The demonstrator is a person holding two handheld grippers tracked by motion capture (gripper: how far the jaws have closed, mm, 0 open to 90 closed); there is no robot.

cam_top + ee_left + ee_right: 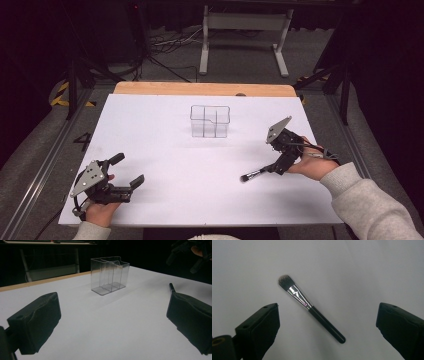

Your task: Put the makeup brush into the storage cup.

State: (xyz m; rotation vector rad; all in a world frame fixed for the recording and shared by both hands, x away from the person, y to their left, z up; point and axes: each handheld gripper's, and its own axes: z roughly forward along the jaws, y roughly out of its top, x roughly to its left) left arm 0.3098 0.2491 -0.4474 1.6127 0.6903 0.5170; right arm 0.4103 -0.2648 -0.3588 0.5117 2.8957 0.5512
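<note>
A makeup brush (255,174) with a black handle, silver ferrule and dark bristles lies flat on the white tabletop (175,150), right of centre. My right gripper (276,166) hovers over its handle end. In the right gripper view the brush (312,308) lies diagonally between the wide-open jaws of that gripper (328,311), touching neither. A clear plastic organizer (210,121) with several compartments stands empty at the table's middle back. My left gripper (130,168) is open near the front left corner and holds nothing. Its own view looks past its jaws (112,312) to the organizer (110,275).
The table's wooden back edge (200,89) shows beyond the white surface. Behind it on the floor stand a white desk frame (245,40) and loose cables (165,45). The brush's handle tip (172,287) and my right gripper (192,252) appear far off in the left gripper view.
</note>
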